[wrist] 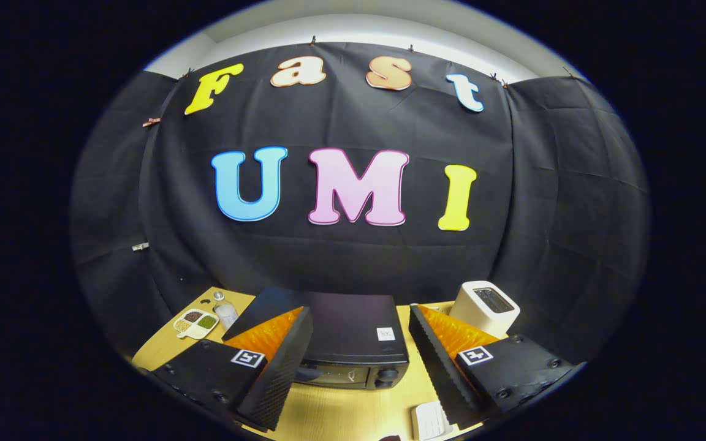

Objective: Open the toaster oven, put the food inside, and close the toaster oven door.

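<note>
A black toaster oven [353,337] stands on the wooden table just ahead of my fingers, seen from above and in front. Its door [334,375] is closed, with a knob [388,373] at the right of the front panel. My gripper [353,367] is held above the table in front of the oven, its fingers spread wide with nothing between them. A dark bit of something [390,438] peeks in at the near table edge; I cannot tell what it is.
A white pop-up toaster [485,307] stands to the oven's right. Left of the oven lie a small divided dish of seeds [195,323] and a small clear bottle [225,311]. A white ribbed object [429,421] lies near the right finger. Black cloth walls enclose the table.
</note>
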Available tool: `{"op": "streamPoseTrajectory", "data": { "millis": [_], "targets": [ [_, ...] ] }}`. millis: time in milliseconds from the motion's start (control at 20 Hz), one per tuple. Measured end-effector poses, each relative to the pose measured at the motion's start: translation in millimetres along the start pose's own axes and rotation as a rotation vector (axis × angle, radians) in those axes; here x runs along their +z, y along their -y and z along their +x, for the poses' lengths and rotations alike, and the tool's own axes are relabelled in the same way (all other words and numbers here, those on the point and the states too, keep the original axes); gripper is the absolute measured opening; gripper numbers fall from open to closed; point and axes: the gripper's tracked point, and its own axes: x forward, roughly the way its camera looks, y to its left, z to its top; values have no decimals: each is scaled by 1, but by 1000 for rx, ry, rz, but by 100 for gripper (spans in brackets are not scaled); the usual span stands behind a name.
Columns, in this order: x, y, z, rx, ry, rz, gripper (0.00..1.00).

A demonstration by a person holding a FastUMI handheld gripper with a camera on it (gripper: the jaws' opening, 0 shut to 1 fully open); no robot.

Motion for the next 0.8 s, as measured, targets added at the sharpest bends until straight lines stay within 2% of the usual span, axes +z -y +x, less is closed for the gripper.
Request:
{"op": "streamPoseTrajectory", "data": {
  "millis": [200, 500, 800],
  "targets": [
    [34, 28, -22, -3, 97, -27, 98],
    [67, 65, -60, -36, 175, 5, 98],
    [68, 89, -73, -61, 187, 64, 98]
  ]
}}
